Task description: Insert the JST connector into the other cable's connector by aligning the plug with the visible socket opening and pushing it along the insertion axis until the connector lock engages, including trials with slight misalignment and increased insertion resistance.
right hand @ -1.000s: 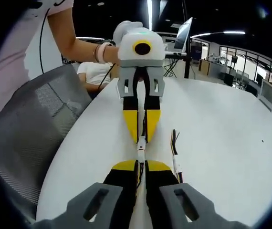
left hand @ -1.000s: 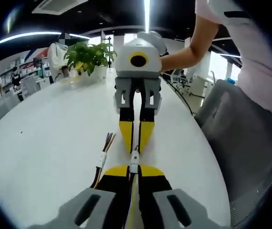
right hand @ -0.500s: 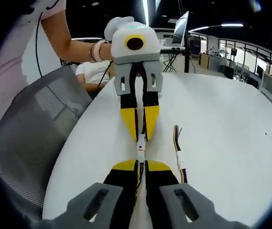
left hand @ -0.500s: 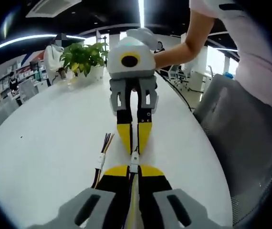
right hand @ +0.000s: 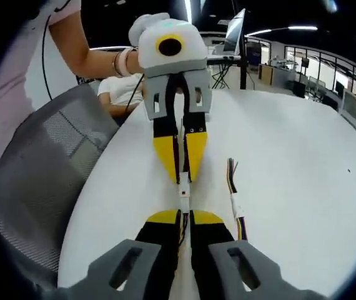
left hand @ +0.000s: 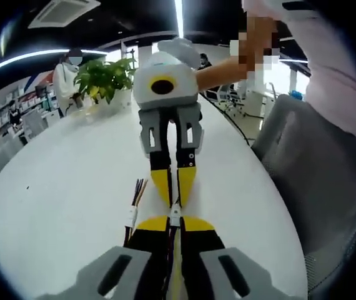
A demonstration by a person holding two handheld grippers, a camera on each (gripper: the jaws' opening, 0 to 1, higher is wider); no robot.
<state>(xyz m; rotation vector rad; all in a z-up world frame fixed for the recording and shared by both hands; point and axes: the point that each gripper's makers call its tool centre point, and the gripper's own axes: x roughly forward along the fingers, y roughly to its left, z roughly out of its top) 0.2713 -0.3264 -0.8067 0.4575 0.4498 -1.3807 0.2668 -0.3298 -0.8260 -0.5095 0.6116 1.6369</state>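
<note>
Mating step, frame ctr: left tool [left hand: 173,226] clamped on plug [left hand: 175,217], right tool [right hand: 185,220] clamped on socket [right hand: 183,201], touching above tabletop [left hand: 59,187]. Next: straight axial push til lock clicks.

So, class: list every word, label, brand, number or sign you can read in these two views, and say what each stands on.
None can be read.
The grippers, the white connectors and the table carry no visible lettering.
Distant shelves at the room's edge are too small and blurred to read.
</note>
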